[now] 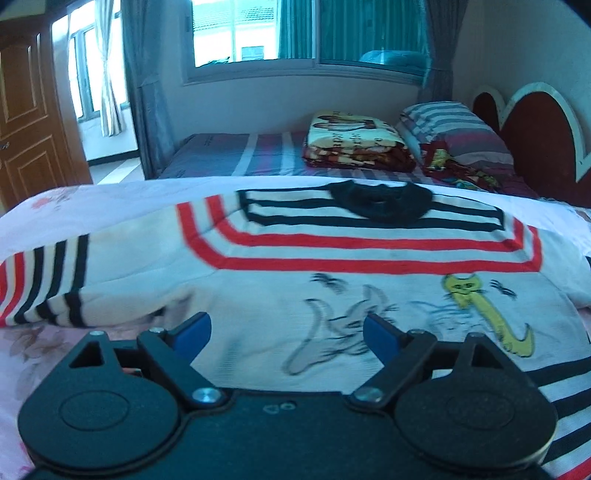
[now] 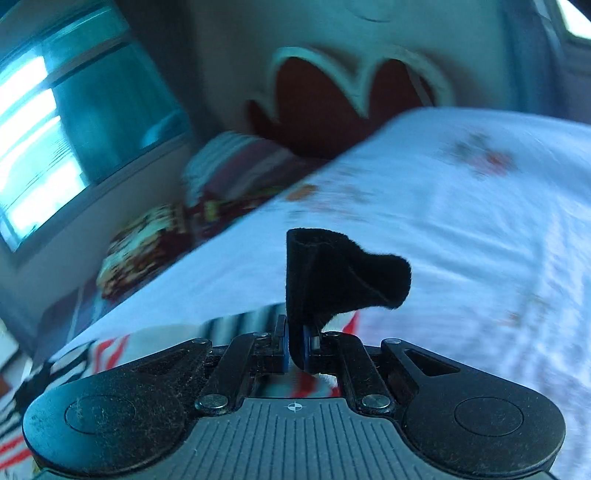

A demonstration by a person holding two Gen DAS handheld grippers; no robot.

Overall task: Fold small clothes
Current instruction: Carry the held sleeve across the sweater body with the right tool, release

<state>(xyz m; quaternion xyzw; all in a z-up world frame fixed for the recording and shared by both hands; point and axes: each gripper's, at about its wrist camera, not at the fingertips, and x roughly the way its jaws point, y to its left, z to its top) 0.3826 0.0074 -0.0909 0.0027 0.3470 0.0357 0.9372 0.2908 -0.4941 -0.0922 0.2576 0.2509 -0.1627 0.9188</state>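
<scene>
A small white sweater (image 1: pixel 258 295) with red and black stripes, cartoon cats and a black collar (image 1: pixel 380 203) lies spread on a white flowered sheet (image 1: pixel 110 195). Its striped left sleeve (image 1: pixel 48 284) points to the left. My left gripper (image 1: pixel 287 325) hovers low over the sweater's front, its blue pads (image 1: pixel 192 332) wide apart and nothing between them. In the right wrist view my right gripper (image 2: pixel 295 343) is shut on a black edge piece of the sweater (image 2: pixel 343 277), which sticks up above the pads. I cannot tell whether it is a cuff or a hem. Striped fabric (image 2: pixel 110 350) hangs below it.
Beyond the sheet lies a striped bed with a folded patterned blanket (image 1: pixel 354 144) and a striped pillow (image 1: pixel 450 129) against a red heart-shaped headboard (image 1: pixel 535 136). A wooden door (image 1: pixel 29 122) stands at the left and a curtained window (image 1: pixel 255 33) is on the far wall.
</scene>
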